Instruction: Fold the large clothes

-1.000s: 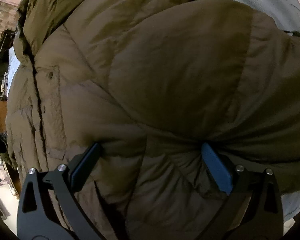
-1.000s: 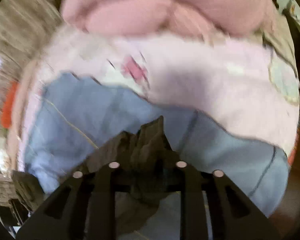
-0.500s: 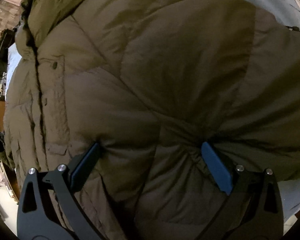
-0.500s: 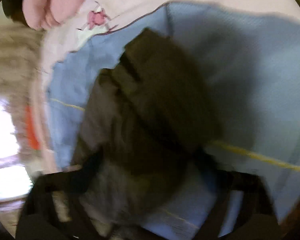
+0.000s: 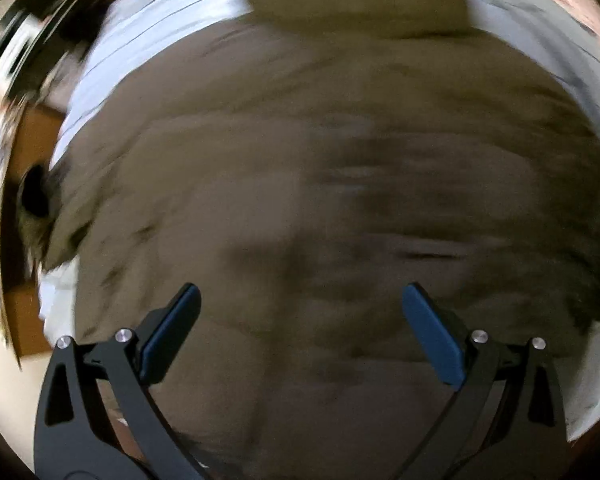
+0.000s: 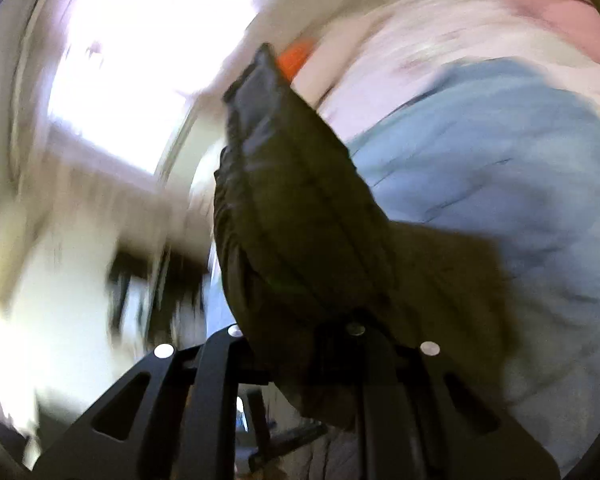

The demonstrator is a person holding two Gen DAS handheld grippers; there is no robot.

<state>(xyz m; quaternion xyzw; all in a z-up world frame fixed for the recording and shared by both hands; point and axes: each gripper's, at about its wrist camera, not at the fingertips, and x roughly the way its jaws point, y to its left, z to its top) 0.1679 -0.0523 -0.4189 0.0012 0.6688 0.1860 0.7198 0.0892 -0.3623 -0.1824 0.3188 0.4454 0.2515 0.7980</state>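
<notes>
- Left gripper [image 5: 300,312]: jaws wide apart, blue pads [image 5: 172,332] clear, nothing held; it hangs over the olive puffer jacket [image 5: 320,184] spread on the pale blue sheet [image 5: 152,36].
- Right gripper [image 6: 296,336]: jaws closing, pinching a fold of the jacket [image 6: 296,216], which sticks up from between them.
- Both views motion-blurred.

Brown puffer jacket [image 5: 300,200] spread (blurred) over the light-blue bed sheet [image 5: 112,60].

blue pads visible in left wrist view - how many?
2: one blue pad lower left, the other lower right, spread wide above the olive jacket. Right gripper's pads are hidden by fabric.
</notes>
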